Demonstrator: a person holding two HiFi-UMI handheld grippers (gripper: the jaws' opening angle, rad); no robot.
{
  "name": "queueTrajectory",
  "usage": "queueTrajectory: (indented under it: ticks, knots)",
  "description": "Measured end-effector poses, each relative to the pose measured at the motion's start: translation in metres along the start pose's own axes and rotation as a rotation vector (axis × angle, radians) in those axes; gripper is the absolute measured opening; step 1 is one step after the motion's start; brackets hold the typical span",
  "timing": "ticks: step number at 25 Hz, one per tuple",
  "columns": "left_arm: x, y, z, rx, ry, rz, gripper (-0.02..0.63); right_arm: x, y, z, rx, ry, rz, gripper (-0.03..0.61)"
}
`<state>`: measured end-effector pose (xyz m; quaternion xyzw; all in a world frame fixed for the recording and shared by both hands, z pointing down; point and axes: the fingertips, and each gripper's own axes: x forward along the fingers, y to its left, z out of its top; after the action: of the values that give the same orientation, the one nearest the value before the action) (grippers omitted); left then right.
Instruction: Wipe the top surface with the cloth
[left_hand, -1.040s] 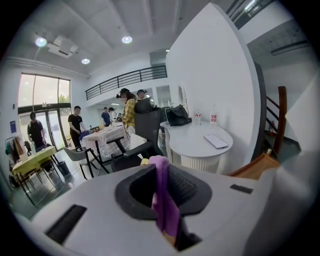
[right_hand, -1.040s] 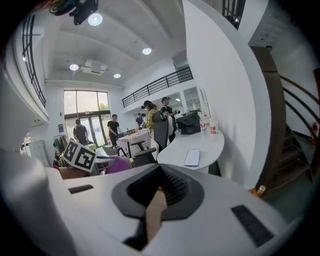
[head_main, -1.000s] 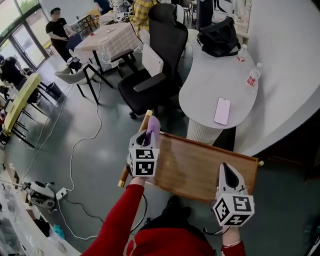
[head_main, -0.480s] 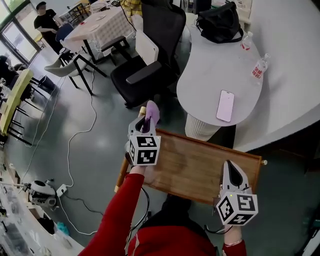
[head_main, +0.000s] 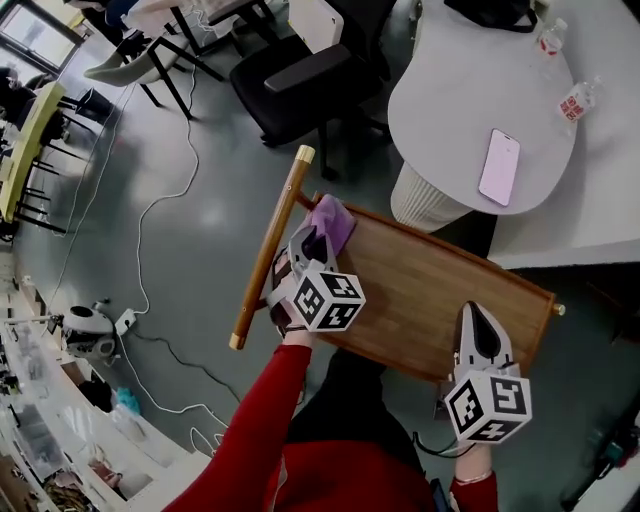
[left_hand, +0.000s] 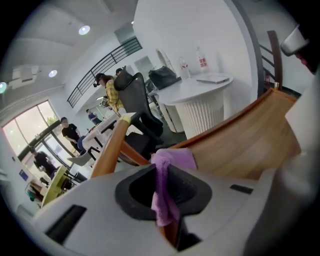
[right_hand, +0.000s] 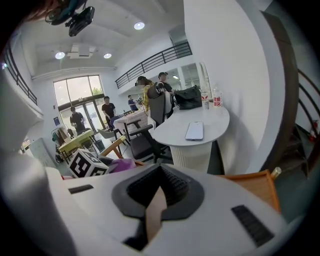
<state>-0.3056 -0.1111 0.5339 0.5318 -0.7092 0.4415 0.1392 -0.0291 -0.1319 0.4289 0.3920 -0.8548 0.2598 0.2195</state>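
The wooden top surface lies below me, with a purple cloth on its far left corner. My left gripper is shut on that cloth, which rests on the wood. In the left gripper view the cloth is pinched between the jaws of the left gripper and spreads onto the surface. My right gripper hovers at the near right edge of the wood, shut and holding nothing. In its own view the right gripper shows only a thin slit between the jaws.
A wooden handle bar runs along the surface's left end. Beyond stand a round white table with a phone and bottles, and a black office chair. Cables trail over the grey floor. People stand far off.
The head view has swung down and turned. The left gripper still holds the cloth at the far left corner, now slightly further onto the wood. The right gripper stays at the near right edge.
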Motion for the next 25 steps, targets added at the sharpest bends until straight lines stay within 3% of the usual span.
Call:
queueTrajectory:
  ticks: [10, 17, 25]
  knots:
    - [-0.056, -0.015, -0.084, -0.158, 0.131, -0.056, 0.052, 0.008, 0.028, -0.002, -0.034, 0.013, 0.056, 0.005]
    - [-0.106, -0.033, -0.140, -0.152, 0.185, -0.089, 0.052, -0.004, 0.045, -0.011, -0.058, 0.014, 0.092, 0.005]
    - [-0.113, -0.022, -0.164, -0.129, 0.166, -0.100, 0.051, -0.031, 0.055, -0.026, -0.055, -0.022, 0.056, 0.005]
